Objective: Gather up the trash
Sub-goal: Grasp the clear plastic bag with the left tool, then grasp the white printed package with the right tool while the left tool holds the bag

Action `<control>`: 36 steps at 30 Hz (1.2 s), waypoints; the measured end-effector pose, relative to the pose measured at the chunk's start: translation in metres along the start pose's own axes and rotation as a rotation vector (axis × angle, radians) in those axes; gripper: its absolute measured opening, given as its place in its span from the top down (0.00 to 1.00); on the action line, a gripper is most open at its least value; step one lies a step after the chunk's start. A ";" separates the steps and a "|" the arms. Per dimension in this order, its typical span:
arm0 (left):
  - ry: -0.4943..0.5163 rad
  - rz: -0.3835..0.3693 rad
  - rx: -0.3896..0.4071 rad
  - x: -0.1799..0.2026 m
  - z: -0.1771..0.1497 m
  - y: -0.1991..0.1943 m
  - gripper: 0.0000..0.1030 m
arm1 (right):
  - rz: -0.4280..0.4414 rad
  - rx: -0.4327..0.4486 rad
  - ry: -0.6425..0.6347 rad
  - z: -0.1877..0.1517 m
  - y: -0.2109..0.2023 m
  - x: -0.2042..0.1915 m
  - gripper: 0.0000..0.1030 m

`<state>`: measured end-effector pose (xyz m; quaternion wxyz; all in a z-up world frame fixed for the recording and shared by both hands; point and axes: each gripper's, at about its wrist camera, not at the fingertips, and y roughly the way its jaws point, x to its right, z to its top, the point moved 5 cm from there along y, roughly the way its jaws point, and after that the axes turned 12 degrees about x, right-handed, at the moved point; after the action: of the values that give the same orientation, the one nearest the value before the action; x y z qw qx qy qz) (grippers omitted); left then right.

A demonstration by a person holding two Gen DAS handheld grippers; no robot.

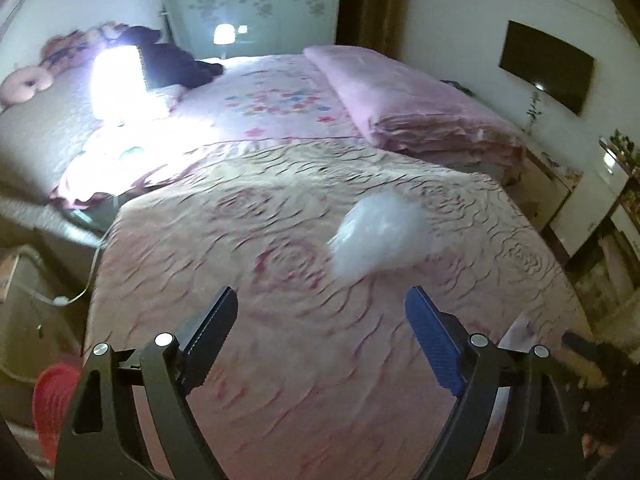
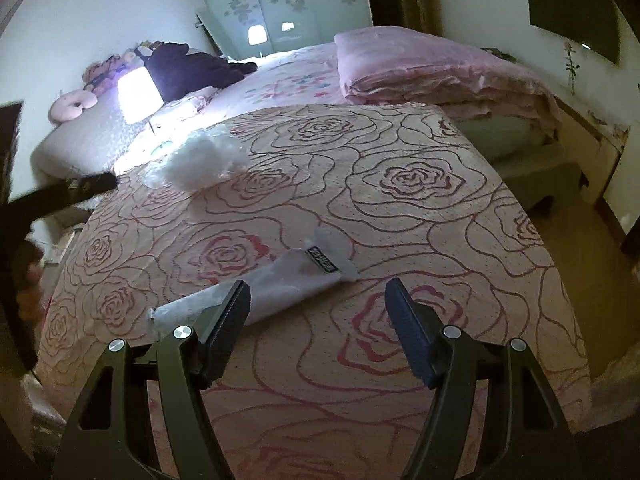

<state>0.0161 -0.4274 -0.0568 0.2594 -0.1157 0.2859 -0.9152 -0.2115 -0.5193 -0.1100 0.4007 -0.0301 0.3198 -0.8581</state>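
Observation:
A crumpled ball of clear white plastic (image 1: 380, 236) lies on the rose-patterned bedspread (image 1: 280, 360), a little ahead and to the right of my left gripper (image 1: 323, 294). That gripper is open with nothing between its fingers. In the right wrist view the same ball (image 2: 200, 160) sits far off at the upper left. A flat clear wrapper with a black label (image 2: 288, 276) lies just ahead of my right gripper (image 2: 318, 286). The right gripper is open too. Its left finger (image 2: 228, 320) overlaps the wrapper's near end, and the pads do not press on it.
A folded pink blanket (image 1: 420, 108) lies on the far bed, with a glaring lamp (image 2: 138, 94), plush toys (image 2: 74, 104) and dark clothing (image 2: 192, 68) near the head. A red object (image 1: 52, 404) sits low at the left. Bare floor (image 2: 580, 264) runs along the bed's right side.

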 end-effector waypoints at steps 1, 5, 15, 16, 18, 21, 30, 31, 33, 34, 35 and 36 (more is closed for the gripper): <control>0.002 -0.019 -0.002 0.005 0.005 0.004 0.20 | -0.001 -0.001 0.006 0.000 0.001 0.002 0.34; 0.022 -0.074 -0.021 0.029 0.026 0.027 0.19 | -0.008 -0.014 0.029 -0.004 0.005 0.012 0.34; 0.128 -0.012 -0.124 0.057 0.022 0.087 0.19 | 0.003 -0.036 0.051 -0.010 0.010 0.017 0.34; 0.136 -0.005 -0.118 0.057 0.020 0.089 0.19 | 0.004 -0.037 0.051 -0.010 0.011 0.017 0.34; 0.154 0.022 -0.106 0.057 0.017 0.090 0.38 | 0.007 -0.040 0.052 -0.011 0.011 0.017 0.34; 0.134 0.035 -0.120 0.050 0.013 0.092 0.62 | 0.016 -0.042 0.049 -0.012 0.011 0.015 0.34; 0.116 -0.003 -0.093 0.039 0.002 0.066 0.77 | 0.064 -0.060 0.039 -0.015 0.011 -0.006 0.31; 0.109 -0.007 -0.093 0.036 -0.001 0.062 0.77 | 0.070 -0.060 0.041 -0.015 0.011 -0.008 0.27; 0.091 -0.013 -0.094 0.029 -0.008 0.049 0.77 | 0.098 -0.065 0.057 -0.015 0.012 -0.014 0.26; 0.078 -0.017 -0.094 0.024 -0.013 0.042 0.77 | 0.115 -0.069 0.061 -0.015 0.012 -0.019 0.26; 0.070 -0.020 -0.096 0.020 -0.016 0.036 0.77 | 0.124 -0.072 0.061 -0.014 0.013 -0.022 0.25; 0.064 -0.019 -0.096 0.018 -0.019 0.032 0.77 | 0.129 -0.076 0.060 -0.014 0.015 -0.025 0.25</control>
<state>0.0076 -0.4507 -0.0898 0.2356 -0.1012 0.3365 -0.9061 -0.1891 -0.5017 -0.1245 0.4440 0.0013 0.3653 -0.8182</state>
